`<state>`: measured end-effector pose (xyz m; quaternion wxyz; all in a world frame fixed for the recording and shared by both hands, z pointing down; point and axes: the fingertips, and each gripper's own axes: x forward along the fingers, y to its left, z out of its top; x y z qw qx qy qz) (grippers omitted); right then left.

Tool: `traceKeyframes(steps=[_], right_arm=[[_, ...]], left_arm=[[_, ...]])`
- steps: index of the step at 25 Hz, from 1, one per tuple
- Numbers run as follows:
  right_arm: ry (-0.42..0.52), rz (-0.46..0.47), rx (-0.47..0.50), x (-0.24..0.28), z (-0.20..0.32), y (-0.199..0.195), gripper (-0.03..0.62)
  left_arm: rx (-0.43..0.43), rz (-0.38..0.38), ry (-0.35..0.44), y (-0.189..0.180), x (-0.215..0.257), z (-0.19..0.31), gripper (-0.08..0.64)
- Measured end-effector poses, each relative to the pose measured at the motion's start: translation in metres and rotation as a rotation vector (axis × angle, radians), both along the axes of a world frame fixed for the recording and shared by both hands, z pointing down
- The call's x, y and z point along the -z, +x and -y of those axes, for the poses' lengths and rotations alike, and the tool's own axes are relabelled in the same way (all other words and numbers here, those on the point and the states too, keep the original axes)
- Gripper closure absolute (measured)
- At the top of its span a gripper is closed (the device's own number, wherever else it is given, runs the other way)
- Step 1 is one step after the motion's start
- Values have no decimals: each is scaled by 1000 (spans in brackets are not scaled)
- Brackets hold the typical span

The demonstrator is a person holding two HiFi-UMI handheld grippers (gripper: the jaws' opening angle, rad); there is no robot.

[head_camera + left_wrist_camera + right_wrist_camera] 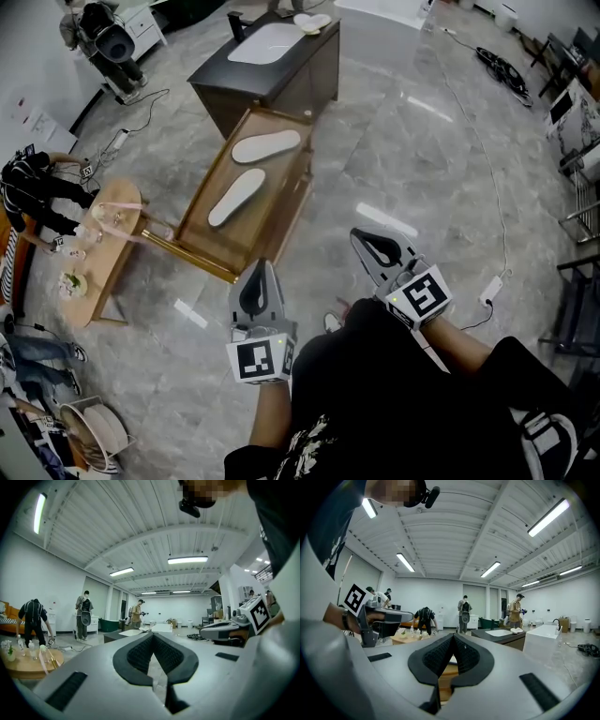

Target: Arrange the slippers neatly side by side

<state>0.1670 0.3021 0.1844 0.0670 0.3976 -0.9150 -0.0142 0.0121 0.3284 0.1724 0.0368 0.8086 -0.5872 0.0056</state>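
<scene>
Two white slippers lie sole-up on a low wooden platform (pixel 284 192) on the floor ahead: one (pixel 266 145) at its far end, the other (pixel 236 197) nearer me, angled apart. My left gripper (pixel 262 265) hangs just short of the platform's near corner, shut and empty. To its right, over bare floor, my right gripper (pixel 358 234) is also shut and empty. In the left gripper view the jaws (pixel 153 637) meet with nothing between them; the right gripper view shows the same (pixel 452 637), with the platform's wood showing just past the jaws.
Behind the platform stands a dark cabinet (pixel 300 80) with a white basin (pixel 265 44). At the left are a round wooden side table (pixel 111 246) with glassware and people. A power strip and cable (pixel 490 291) lie on the floor at the right.
</scene>
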Motion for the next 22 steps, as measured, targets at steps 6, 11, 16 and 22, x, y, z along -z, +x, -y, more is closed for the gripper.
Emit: traceKeyframes(steps=[6, 11, 16, 22], right_arm=[[-4, 2, -8, -3, 0, -4, 601], [-13, 7, 6, -7, 3, -11, 601], [-10, 6, 18, -8, 8, -15, 601], [-15, 4, 24, -13, 15, -17, 601]], left_arm=[[-11, 4, -15, -3, -5, -1, 558], [8, 11, -21, -11, -8, -3, 558], [26, 13, -29, -15, -13, -3, 558], [29, 24, -20, -17, -13, 5, 558]])
